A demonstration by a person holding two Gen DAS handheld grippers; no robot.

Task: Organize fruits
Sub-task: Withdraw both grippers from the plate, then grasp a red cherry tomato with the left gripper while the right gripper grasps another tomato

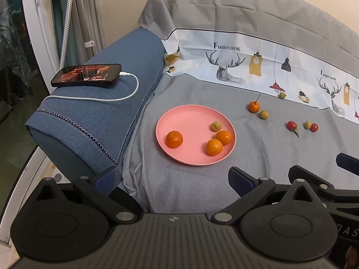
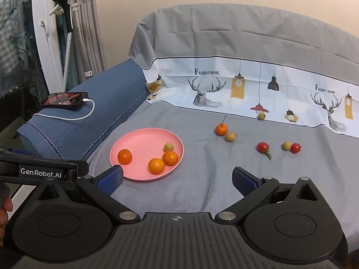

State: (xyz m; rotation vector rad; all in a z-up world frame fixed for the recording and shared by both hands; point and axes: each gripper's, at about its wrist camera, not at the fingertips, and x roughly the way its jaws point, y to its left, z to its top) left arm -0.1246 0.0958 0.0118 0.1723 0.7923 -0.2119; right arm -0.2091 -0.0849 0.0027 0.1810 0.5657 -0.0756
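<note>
Fruits [image 2: 220,129] are lying loose on the sheet [image 2: 202,192]; four are sitting in the plate [image 2: 134,141]. I am holding both tongs, left [image 1: 172,182] and right [image 2: 178,177], wide apart and empty, ready for collecting.

I read "FASHION HOME" printed twice on the white band of the sofa cover [image 2: 224,83], once above each deer drawing; both wrist views showed it. "GenRobot.AI" sat in white on the black bar of the left gripper [image 2: 40,172], seen from the right wrist. On the right gripper [image 1: 346,232], at the left view's edge, I caught pale letters, possibly "DAS", cut off.
</note>
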